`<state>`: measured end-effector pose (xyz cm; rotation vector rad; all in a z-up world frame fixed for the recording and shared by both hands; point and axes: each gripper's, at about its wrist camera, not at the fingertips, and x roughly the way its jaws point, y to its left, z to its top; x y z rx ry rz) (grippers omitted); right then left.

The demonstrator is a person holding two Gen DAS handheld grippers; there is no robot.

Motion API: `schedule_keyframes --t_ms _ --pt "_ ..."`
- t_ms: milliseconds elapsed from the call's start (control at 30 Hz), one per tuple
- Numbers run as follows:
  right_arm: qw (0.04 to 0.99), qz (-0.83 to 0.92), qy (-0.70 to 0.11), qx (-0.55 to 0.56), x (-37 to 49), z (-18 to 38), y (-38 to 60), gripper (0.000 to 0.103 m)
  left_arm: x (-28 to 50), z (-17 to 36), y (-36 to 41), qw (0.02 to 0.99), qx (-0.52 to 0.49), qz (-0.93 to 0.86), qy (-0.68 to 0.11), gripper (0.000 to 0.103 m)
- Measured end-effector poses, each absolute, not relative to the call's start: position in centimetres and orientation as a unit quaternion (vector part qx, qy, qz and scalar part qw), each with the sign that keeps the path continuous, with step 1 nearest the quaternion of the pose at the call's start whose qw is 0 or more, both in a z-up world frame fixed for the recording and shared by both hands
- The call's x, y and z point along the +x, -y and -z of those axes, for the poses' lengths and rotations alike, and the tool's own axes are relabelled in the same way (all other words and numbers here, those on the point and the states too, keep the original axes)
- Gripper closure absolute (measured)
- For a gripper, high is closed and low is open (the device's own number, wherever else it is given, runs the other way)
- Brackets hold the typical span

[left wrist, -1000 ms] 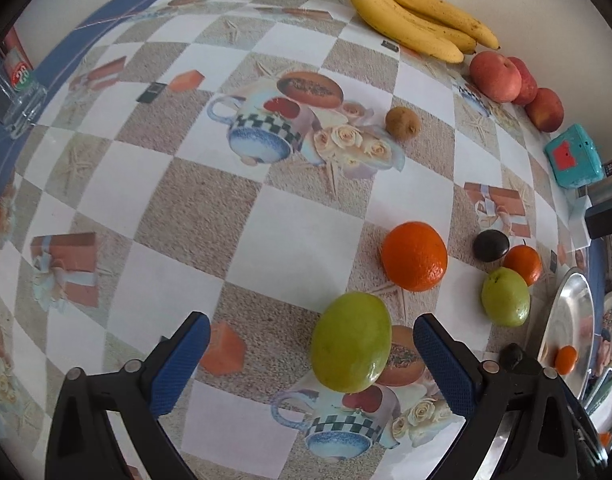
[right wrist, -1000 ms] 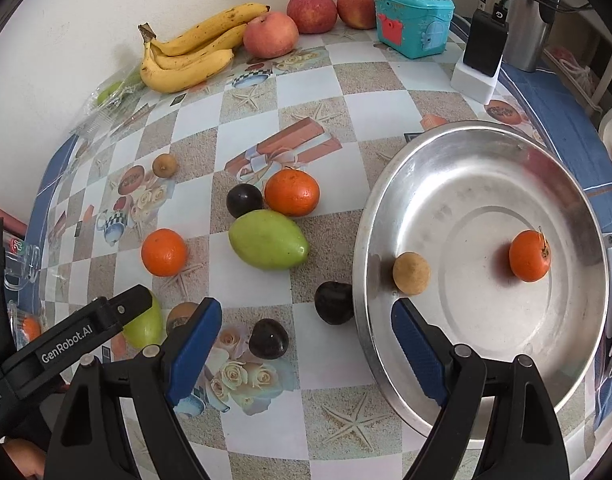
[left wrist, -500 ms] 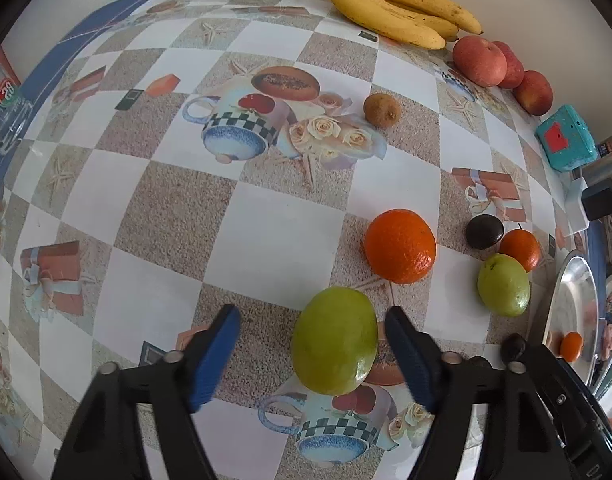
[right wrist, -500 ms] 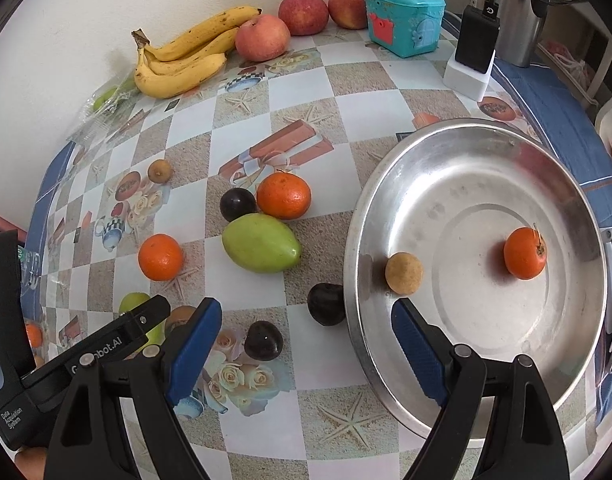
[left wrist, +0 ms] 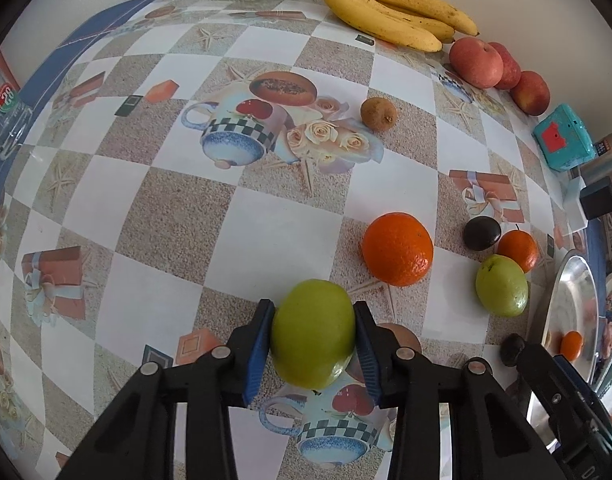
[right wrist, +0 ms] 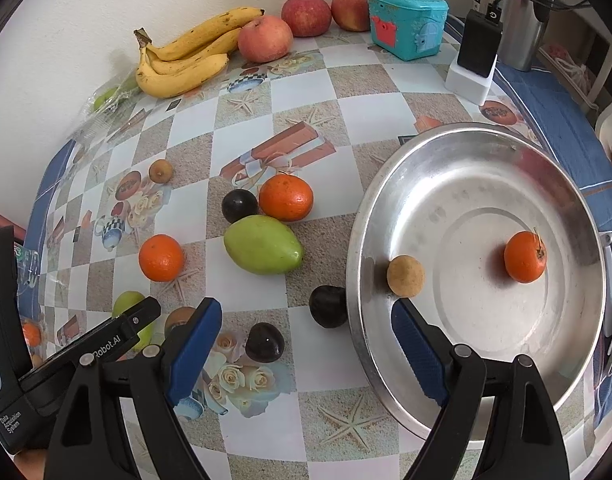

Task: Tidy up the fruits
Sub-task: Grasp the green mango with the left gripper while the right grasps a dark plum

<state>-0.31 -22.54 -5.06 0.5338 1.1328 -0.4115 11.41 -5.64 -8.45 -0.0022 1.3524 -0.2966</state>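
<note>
My left gripper [left wrist: 314, 340] is shut on a green fruit [left wrist: 314, 334], its blue pads pressed on both sides, low over the tablecloth. The same fruit peeks out behind the left gripper body in the right wrist view [right wrist: 127, 304]. An orange [left wrist: 398, 249], a second green fruit [left wrist: 502, 285], a dark plum [left wrist: 481, 233] and a small orange [left wrist: 518, 245] lie to its right. My right gripper [right wrist: 306, 344] is open and empty, over the table at the steel tray's [right wrist: 478, 140] left rim. The tray holds a small orange [right wrist: 525, 257] and a tan fruit [right wrist: 406, 275].
Bananas [right wrist: 185, 60], three apples [right wrist: 265, 38] and a teal box [right wrist: 406, 22] line the back wall. Two dark plums [right wrist: 328, 306] [right wrist: 265, 342] lie beside the tray. A brown fruit [left wrist: 378, 114] lies mid-table. A charger [right wrist: 476, 56] and a flask stand at back right.
My left gripper has closed from wide open onto the green fruit. The right gripper has stayed open and hardly moved.
</note>
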Motion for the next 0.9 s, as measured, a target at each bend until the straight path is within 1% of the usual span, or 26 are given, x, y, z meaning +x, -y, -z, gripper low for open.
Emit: schedule_keyframes --t_ms 233,267,300,367,433,467,667,900 --pt "0.805 0.164 -0.516 0.242 0.2 4.7 21.6 0.016 11.8 8.6 4.6 0.763 -0.039 0.140 -0.630 0.061" --pt "0.807 0.157 -0.514 0.246 0.3 4.7 21.5 0.018 11.8 8.6 4.5 0.763 -0.041 0.140 -0.630 0.061" --pt "0.809 0.152 -0.511 0.247 0.4 4.7 21.3 0.021 11.8 8.6 4.4 0.762 -0.044 0.140 -0.631 0.061" --pt "0.811 0.147 -0.512 0.242 0.5 4.7 20.9 0.035 11.8 8.6 4.3 0.761 -0.049 0.140 -0.632 0.061" --pt "0.811 0.138 -0.515 0.239 0.7 5.0 20.7 0.039 11.8 8.7 4.3 0.761 -0.050 0.140 -0.632 0.061" --pt "0.810 0.134 -0.519 0.237 0.8 5.2 20.5 0.044 11.7 8.7 4.5 0.761 -0.049 0.140 -0.632 0.061" --pt "0.800 0.127 -0.543 0.220 1.2 6.5 19.7 0.055 11.7 8.8 4.5 0.762 -0.045 0.138 -0.631 0.061" --pt "0.787 0.125 -0.569 0.203 1.6 8.1 19.0 0.065 11.6 8.9 4.8 0.763 -0.038 0.136 -0.630 0.061"
